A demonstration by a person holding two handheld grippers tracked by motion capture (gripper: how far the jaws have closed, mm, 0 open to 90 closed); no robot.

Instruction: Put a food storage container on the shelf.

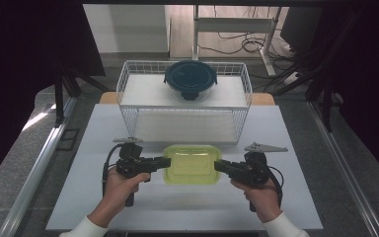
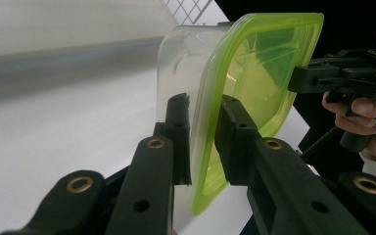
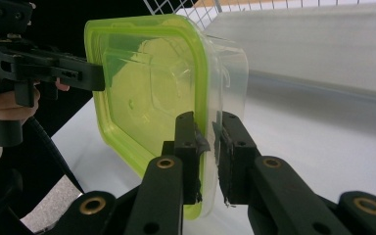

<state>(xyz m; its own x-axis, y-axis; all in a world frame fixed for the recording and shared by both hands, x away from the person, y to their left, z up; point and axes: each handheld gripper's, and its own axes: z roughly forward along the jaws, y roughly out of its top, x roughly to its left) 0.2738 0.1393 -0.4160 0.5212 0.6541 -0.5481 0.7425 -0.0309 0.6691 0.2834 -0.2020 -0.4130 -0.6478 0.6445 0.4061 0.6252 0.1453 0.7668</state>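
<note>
The high view looks forward and down over the white table (image 1: 187,207) from the person's side. Each gripper view sits close behind its own jaws, facing the green-lidded container (image 2: 254,68) from opposite ends. All three share that container (image 3: 147,88).

We see a white tabletop (image 1: 103,197) carrying a white wire basket (image 1: 128,89) at its far edge, a dark-lidded bowl (image 1: 190,79) inside.

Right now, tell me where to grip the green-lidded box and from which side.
Grip the box by its two short ends, one gripper from each side, jaws over the lid's rim. The rim juts out there, and the left gripper and right gripper are clamped on it that way.
</note>
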